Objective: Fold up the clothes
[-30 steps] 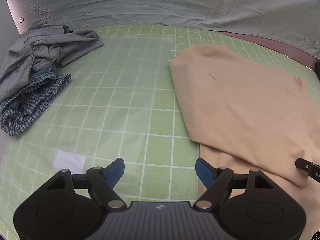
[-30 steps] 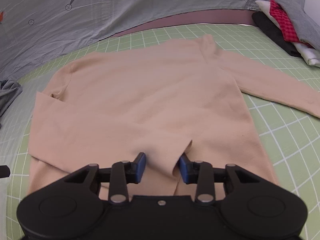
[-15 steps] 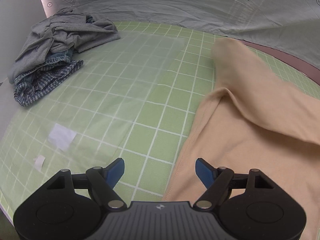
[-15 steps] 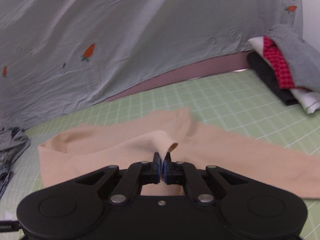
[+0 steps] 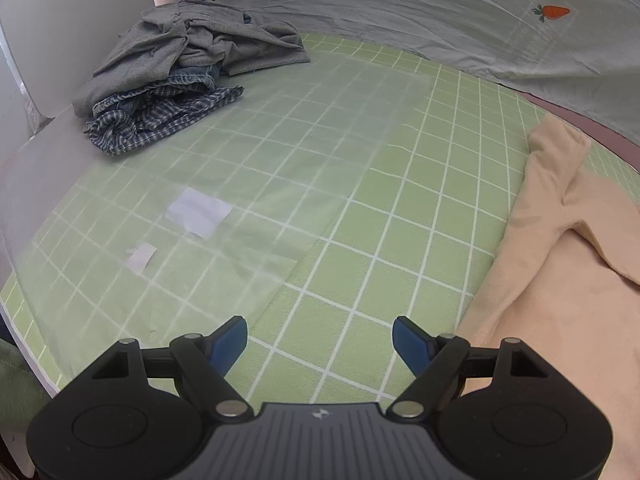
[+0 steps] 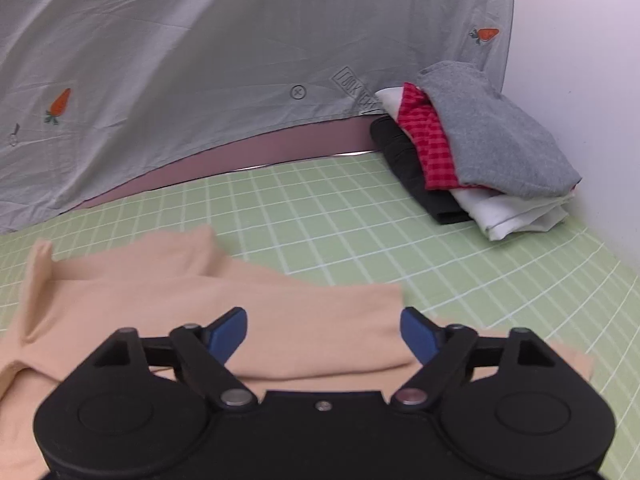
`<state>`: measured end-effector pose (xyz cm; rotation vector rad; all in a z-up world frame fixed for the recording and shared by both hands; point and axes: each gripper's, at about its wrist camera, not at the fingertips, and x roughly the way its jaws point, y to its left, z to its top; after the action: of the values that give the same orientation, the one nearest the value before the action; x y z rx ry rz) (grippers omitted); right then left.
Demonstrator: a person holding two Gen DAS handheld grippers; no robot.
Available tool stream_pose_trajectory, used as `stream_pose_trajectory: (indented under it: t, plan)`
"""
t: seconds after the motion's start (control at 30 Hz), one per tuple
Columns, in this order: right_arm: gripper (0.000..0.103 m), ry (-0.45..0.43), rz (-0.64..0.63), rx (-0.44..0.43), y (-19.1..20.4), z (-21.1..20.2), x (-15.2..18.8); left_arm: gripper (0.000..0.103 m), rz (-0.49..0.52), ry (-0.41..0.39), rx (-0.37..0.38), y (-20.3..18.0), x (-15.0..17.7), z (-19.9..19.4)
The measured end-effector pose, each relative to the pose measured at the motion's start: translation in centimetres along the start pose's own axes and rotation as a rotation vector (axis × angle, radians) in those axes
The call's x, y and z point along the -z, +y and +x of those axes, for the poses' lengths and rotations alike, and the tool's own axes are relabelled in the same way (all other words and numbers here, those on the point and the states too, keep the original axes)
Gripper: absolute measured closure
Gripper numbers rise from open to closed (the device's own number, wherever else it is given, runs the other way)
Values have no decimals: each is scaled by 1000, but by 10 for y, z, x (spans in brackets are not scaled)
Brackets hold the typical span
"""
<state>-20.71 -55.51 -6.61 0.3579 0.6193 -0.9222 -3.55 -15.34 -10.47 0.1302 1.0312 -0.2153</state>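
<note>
A peach long-sleeved top [image 6: 168, 312] lies on the green grid mat [image 6: 360, 224], with a folded part across its body. My right gripper [image 6: 323, 334] hovers over that folded part; its jaws are opening wide and its pads touch no cloth. In the left wrist view the same peach top [image 5: 560, 264] fills the right side. My left gripper [image 5: 320, 340] stands open over bare green mat [image 5: 360, 216] just left of the top's edge, with nothing between its fingers.
A crumpled pile of grey and blue checked clothes [image 5: 176, 76] sits at the mat's far left. A stack of folded clothes [image 6: 476, 160], grey on top, stands at the far right by the wall. A grey sheet with carrot prints [image 6: 200, 60] hangs behind the mat.
My right gripper carried a pinched part of the peach top across the body, then let it go and opened wide. My left gripper shifted left, off the top and over bare mat.
</note>
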Motion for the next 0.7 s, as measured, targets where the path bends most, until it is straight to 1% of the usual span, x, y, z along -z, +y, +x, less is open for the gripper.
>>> stream_pose_trajectory:
  t: [0.03, 0.1, 0.2, 0.3, 0.33, 0.47, 0.63, 0.67, 0.7]
  plan:
    - [0, -5, -4, -10, 13, -10, 4, 22, 17, 0, 14, 6, 1, 0]
    - [0, -5, -13, -25, 42, -31, 12, 19, 29, -1, 34, 21, -1, 1]
    - [0, -23, 2, -63, 85, -61, 26, 19, 56, -6, 79, 44, -8, 4]
    - [0, -26, -19, -84, 135, -84, 50, 18, 108, -30, 109, 62, -18, 5]
    - [0, -20, -24, -94, 148, -89, 58, 16, 126, -40, 119, 68, -21, 4]
    - [0, 46, -46, -144, 203, -104, 91, 14, 174, -61, 138, 90, -28, 6]
    - [0, 128, -78, -194, 252, -120, 129, 14, 216, -20, 154, 115, -21, 14]
    - [2, 137, -85, -201, 257, -123, 135, 14, 223, -14, 157, 119, -19, 15]
    - [8, 145, -92, -208, 262, -126, 140, 14, 228, -11, 159, 121, -18, 15]
